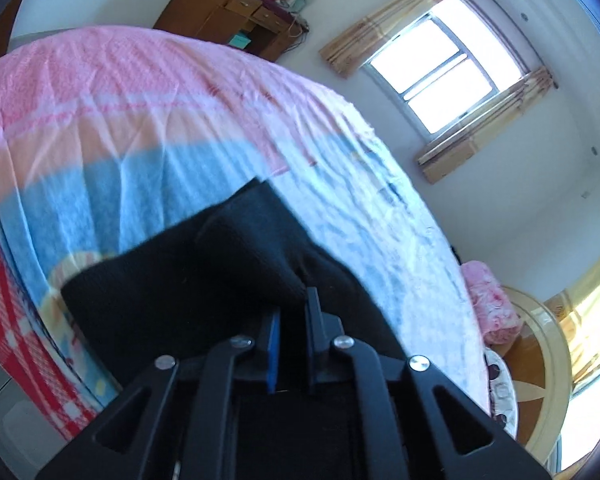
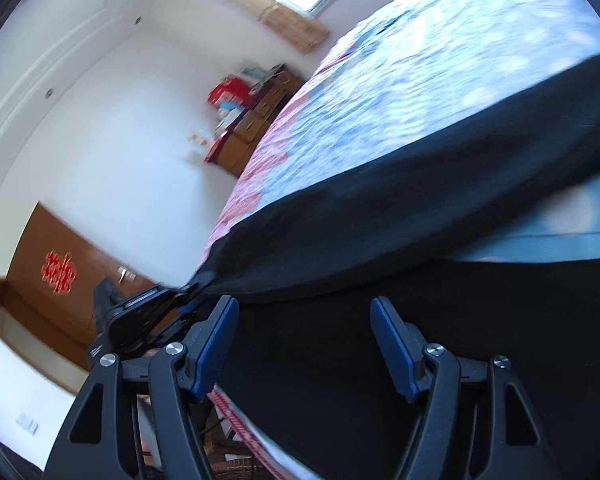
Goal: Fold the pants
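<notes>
Black pants point(image 1: 188, 280) lie on the bed's pink and blue cover point(image 1: 140, 120). In the left wrist view my left gripper point(image 1: 294, 304) is shut on a bunched edge of the pants, with dark cloth pinched between its blue pads. The right wrist view shows that same left gripper point(image 2: 188, 290) clamping a corner of the pants point(image 2: 380, 208), and one layer stretches taut from it across the bed point(image 2: 440, 72). My right gripper point(image 2: 304, 320) stands open just above another black layer, its fingers point(image 2: 220, 332) wide apart with nothing pinched.
A wooden cabinet point(image 1: 228, 12) with clutter on top stands past the bed's far end. A curtained window point(image 1: 448, 68) is on the wall. A pink bundle point(image 1: 492, 304) and a round table point(image 1: 540, 360) sit beside the bed. A brown door point(image 2: 60, 280) is at the left.
</notes>
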The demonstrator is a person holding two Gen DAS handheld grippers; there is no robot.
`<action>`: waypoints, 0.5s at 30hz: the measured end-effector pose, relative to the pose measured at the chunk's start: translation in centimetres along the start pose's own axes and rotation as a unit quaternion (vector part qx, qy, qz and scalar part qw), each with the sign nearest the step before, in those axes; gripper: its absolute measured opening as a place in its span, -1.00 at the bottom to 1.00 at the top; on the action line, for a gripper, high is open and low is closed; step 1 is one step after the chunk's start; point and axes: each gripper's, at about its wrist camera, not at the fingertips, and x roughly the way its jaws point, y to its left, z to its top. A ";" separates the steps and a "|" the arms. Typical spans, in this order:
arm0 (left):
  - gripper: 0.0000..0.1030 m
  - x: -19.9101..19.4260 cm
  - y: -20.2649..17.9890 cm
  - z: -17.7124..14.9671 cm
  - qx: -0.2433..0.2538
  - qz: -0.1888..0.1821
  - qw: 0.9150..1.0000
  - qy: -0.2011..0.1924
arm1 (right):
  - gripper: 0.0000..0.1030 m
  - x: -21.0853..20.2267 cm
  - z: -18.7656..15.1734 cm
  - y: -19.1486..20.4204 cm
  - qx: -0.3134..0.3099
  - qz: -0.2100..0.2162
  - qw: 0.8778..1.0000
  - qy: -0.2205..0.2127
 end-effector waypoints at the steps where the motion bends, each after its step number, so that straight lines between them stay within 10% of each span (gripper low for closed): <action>1: -0.80 -0.3 -0.5 0.3 0.010 0.000 1.000 -0.003 | 0.36 -0.6 0.1 -0.6 0.014 -0.001 1.000 -0.006; 15: -0.80 -1.2 -1.7 1.9 0.033 -0.004 0.999 0.001 | 0.35 -6.2 4.4 -7.2 0.150 -0.013 0.982 -0.110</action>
